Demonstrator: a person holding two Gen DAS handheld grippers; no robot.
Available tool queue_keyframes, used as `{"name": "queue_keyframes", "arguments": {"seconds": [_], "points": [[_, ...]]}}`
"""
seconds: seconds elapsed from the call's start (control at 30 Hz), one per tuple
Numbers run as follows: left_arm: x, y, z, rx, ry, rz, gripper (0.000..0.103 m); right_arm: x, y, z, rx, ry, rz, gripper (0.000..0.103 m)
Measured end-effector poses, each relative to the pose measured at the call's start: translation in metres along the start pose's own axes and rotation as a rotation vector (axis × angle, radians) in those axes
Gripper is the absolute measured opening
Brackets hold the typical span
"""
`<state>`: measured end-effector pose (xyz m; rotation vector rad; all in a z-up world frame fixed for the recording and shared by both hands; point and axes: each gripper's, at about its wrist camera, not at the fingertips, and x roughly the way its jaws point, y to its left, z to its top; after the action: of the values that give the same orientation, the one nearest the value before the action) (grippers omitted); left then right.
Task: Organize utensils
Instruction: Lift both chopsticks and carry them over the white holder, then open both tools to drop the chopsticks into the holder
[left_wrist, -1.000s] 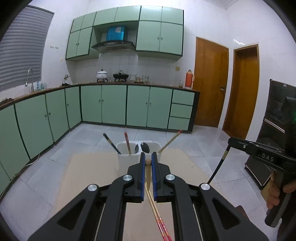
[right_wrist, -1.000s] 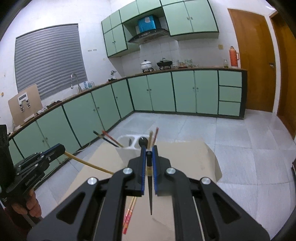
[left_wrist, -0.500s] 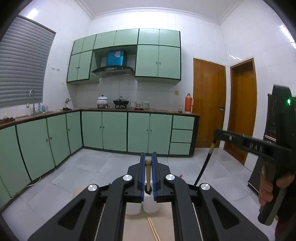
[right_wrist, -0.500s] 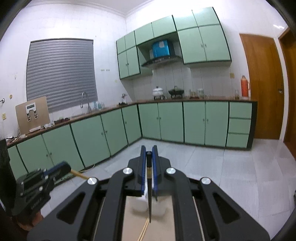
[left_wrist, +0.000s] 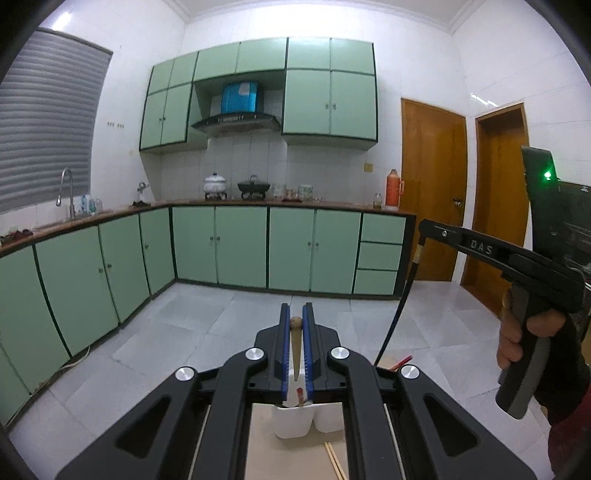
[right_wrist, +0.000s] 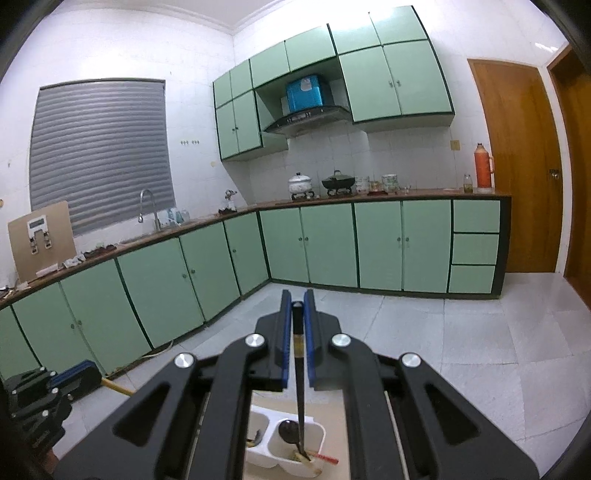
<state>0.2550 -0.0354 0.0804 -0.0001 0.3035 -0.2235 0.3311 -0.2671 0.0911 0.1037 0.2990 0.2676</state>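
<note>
Holding one chopstick apiece, both grippers stand above the utensil holder with jaws drawn narrow. The left gripper (left_wrist: 296, 325) pinches a light wooden chopstick (left_wrist: 295, 354) between its blue pads; the stick hangs down toward the white two-compartment holder (left_wrist: 295, 424) directly below. The right gripper (right_wrist: 296, 310) clamps a black chopstick (right_wrist: 299, 398), whose lower tip reaches into or hangs just above the right compartment of the holder (right_wrist: 258, 456); which of the two cannot be told.

Risks, as judged:
- A long stick held near its top end may swing or pivot in the pads, so that the tip misses the opening or strikes the rim on lowering.
- The holder looks light and stands free on the tan board (left_wrist: 258, 450); a sideways push from a descending stick could tip or slide it.
- Both sticks appear aimed at the same small holder, with the right gripper (left_wrist: 443, 234) near the left one; simultaneous lowering could cross the sticks or knock the tools together.
- Release from height could make a stick bounce out or lean against sticks already inside.

Containers: in the right wrist view, the right compartment holds a dark spoon (right_wrist: 289, 430) and a red-tipped chopstick (right_wrist: 325, 458) leaning over the near rim. The left compartment holds some dark-ended utensils, too small to identify. Two more pale chopsticks (left_wrist: 334, 459) lie loose on the board near the holder, not yet sorted.
</note>
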Motion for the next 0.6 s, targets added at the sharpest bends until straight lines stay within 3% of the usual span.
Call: {"name": "queue_keyframes", "arguments": {"seconds": [0.27,0.43,0.53,0.6], "points": [[0.044,0.007,-0.014,0.001,0.065,-0.003,0.006,0.027,0.007,-0.037,-0.015,0.080,-0.003,0.010],[0.061,0.013,-0.021,-0.010,0.110,-0.014,0.008,0.010,0.005,-0.041,-0.029,0.052,-0.037,0.032],[0.056,0.018,-0.021,-0.019,0.096,-0.013,0.012,-0.009,-0.001,-0.043,-0.030,0.030,-0.062,0.040],[0.048,0.021,-0.020,-0.025,0.079,-0.005,0.015,-0.022,-0.005,-0.045,-0.021,0.018,-0.068,0.052]]}}
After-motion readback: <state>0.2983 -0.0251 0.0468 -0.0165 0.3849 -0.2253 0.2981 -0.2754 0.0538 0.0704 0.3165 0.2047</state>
